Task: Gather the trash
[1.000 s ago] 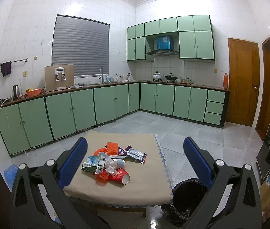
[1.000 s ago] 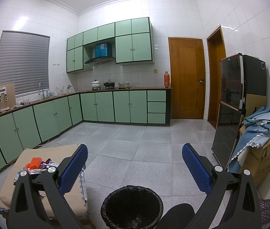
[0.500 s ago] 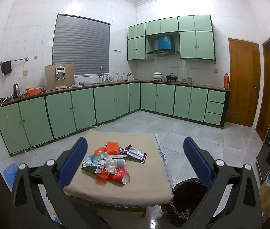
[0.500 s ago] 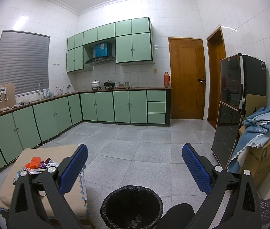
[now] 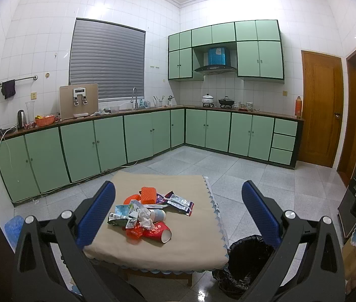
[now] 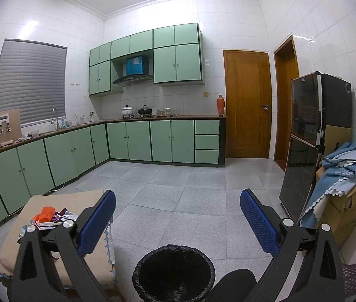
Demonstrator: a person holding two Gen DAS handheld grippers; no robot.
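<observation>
A pile of trash (image 5: 147, 214) lies on a low table with a beige cloth (image 5: 178, 246): crumpled wrappers, a red paper cup (image 5: 159, 232), an orange ridged piece (image 5: 148, 194), foil packets (image 5: 179, 201). A bin with a black bag (image 5: 247, 259) stands on the floor at the table's right. My left gripper (image 5: 178, 198) is open and empty, held back from and above the pile. My right gripper (image 6: 178, 201) is open and empty, above the bin (image 6: 174, 271); the table (image 6: 77, 269) and trash (image 6: 49, 217) are at its lower left.
Green floor cabinets (image 5: 107, 141) run along the left and back walls. A black fridge (image 6: 313, 136) and a cardboard box with blue cloths (image 6: 346, 183) stand at the right. Two wooden doors (image 6: 247, 105) are at the back. Grey floor tiles (image 6: 178, 188) lie beyond the table.
</observation>
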